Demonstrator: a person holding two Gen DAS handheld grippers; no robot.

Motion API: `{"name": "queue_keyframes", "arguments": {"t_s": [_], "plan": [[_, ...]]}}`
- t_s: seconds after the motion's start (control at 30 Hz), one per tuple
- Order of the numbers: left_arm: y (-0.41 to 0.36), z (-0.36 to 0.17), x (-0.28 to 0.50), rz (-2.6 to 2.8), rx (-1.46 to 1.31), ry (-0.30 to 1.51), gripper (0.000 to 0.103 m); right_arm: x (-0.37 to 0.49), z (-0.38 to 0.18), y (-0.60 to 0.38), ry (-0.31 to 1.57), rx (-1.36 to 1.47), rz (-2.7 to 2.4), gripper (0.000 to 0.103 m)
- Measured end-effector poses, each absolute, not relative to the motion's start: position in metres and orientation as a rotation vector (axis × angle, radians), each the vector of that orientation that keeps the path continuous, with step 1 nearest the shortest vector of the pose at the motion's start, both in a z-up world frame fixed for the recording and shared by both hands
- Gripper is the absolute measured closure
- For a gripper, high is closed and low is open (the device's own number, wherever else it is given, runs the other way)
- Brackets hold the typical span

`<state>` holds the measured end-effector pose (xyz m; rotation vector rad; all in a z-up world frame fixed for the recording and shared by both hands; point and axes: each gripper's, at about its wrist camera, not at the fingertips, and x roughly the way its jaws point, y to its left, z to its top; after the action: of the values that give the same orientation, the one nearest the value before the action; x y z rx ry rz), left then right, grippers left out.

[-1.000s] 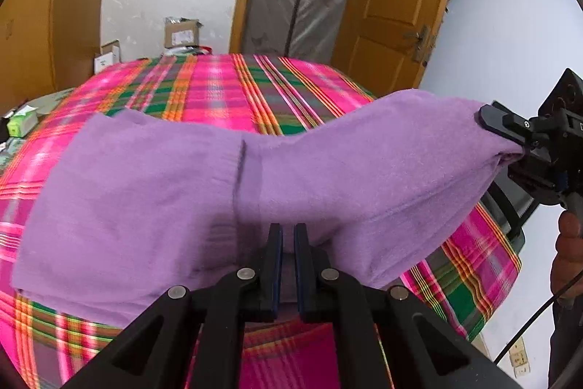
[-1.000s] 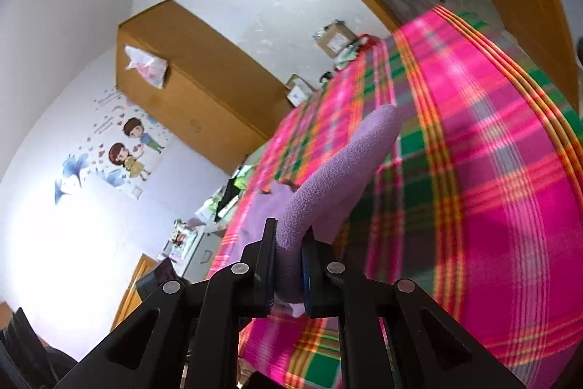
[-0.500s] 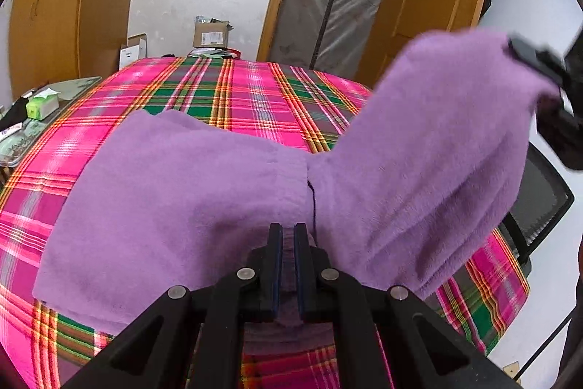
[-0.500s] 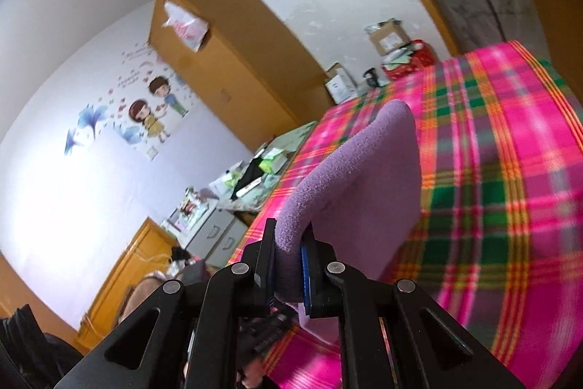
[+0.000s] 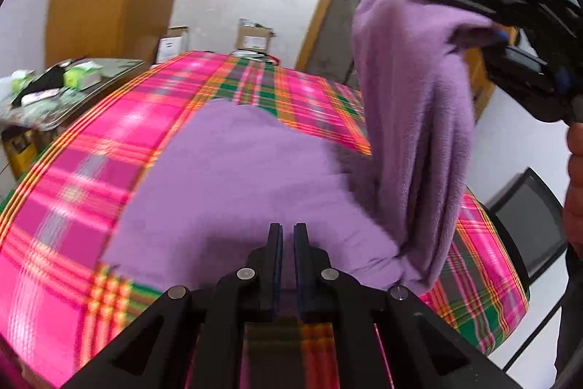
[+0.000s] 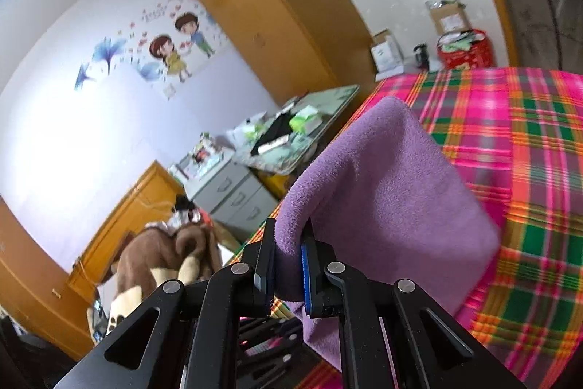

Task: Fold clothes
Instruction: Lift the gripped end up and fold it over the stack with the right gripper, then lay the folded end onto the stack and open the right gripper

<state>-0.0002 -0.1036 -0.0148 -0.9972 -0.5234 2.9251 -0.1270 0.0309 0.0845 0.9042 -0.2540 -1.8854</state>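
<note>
A tall orange-brown wooden wardrobe (image 6: 277, 35) is seen against the white wall, with cartoon wall stickers (image 6: 175, 46) beside it. Cardboard boxes (image 5: 255, 37) and a red basket (image 6: 464, 51) are placed beyond the pink plaid cloth (image 5: 73, 192).

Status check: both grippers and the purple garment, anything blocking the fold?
Left hand-held gripper shut on purple garment's near edge, low on plaid bed. Right hand-held gripper shut on its other end, raised high. Nothing lies on the garment.
</note>
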Motion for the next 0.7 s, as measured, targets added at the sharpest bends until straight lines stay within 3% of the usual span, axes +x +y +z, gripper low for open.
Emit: {"name": "queue_keyframes", "arguments": {"t_s": [0.43,0.57,0.63,0.7], "plan": [[-0.172,-0.019,0.038,3.051,-1.036,-0.637,0.097,-0.15,-0.012,-0.09,-0.104,1.145,-1.78,0.089],[-0.185,-0.019,0.044,3.06,-1.04,-0.66,0.097,-0.154,-0.041,-0.099,-0.136,1.24,-1.734,0.076],[-0.191,-0.017,0.046,3.058,-1.028,-0.679,0.097,-0.149,-0.035,-0.093,-0.177,1.209,-1.709,0.067],[-0.195,-0.013,0.044,3.058,-1.008,-0.694,0.095,-0.143,-0.022,-0.082,-0.23,1.148,-1.667,0.065]]}}
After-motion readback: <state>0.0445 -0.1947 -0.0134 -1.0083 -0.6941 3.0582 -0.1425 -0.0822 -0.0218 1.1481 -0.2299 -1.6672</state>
